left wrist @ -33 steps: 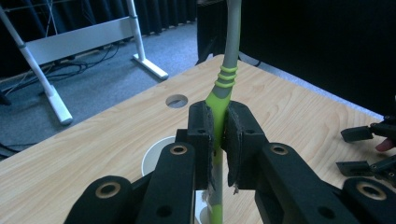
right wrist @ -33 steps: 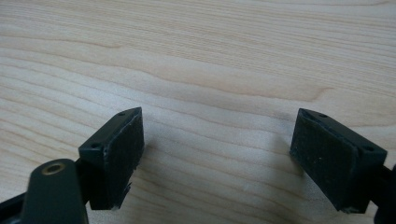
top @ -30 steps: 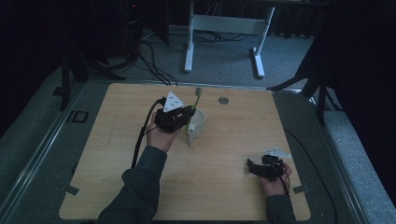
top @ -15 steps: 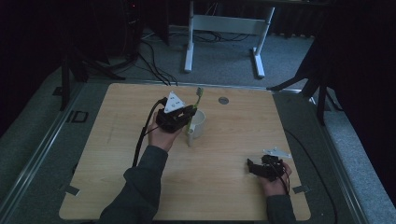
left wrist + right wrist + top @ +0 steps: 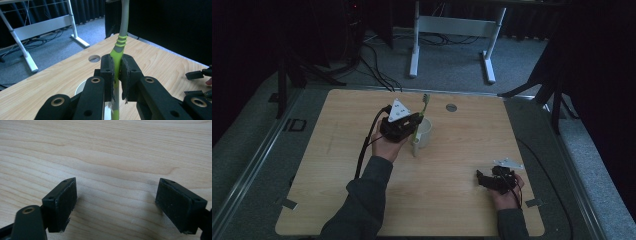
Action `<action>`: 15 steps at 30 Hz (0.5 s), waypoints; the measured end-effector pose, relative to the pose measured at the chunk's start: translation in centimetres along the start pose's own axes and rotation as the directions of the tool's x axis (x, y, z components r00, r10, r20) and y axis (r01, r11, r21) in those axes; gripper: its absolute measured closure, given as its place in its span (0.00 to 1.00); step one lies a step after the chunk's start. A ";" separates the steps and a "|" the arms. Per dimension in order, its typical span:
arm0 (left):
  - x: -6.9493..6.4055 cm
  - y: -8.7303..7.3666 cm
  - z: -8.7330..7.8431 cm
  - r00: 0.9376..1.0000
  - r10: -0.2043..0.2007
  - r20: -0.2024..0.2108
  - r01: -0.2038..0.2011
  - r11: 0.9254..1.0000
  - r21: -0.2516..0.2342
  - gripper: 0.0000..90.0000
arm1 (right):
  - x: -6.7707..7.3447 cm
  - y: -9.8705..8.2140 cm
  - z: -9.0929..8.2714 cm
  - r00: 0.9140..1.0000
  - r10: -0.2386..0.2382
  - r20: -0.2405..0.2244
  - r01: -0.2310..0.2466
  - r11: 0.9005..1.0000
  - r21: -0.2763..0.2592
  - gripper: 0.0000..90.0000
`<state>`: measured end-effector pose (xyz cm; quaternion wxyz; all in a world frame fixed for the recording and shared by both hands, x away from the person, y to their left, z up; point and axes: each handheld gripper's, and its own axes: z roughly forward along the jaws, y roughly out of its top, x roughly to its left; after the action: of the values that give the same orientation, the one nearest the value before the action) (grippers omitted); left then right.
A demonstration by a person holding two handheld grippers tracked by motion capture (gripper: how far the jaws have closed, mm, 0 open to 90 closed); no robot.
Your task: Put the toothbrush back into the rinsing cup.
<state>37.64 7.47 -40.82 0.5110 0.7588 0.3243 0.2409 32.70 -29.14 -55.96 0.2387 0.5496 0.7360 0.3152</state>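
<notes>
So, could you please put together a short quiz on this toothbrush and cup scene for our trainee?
1. True or false: the left tool is shut on the toothbrush.
2. The right tool is: A) open over bare table, B) holding the cup, C) holding the toothbrush.
3. What stands just right of the left hand in the high view?

Key: 1 true. 2 A. 3 The white cup.
</notes>
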 end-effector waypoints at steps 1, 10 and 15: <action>0.0 0.0 0.0 1.000 0.000 0.000 0.000 1.000 -0.001 0.90 | 0.0 0.0 0.0 1.000 -0.001 0.000 0.001 1.000 0.000 0.19; -0.1 -0.1 0.3 1.000 0.008 0.000 -0.008 1.000 0.002 0.90 | 0.0 0.0 0.0 1.000 -0.002 -0.001 0.002 1.000 0.001 0.19; -0.1 -0.2 0.5 1.000 0.007 0.003 -0.007 1.000 -0.001 0.90 | 0.0 0.0 0.0 1.000 -0.003 -0.001 0.003 1.000 0.000 0.19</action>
<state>37.87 7.13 -41.16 0.5109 0.7600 0.3207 0.2418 32.72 -29.14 -55.96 0.2386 0.5484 0.7369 0.3151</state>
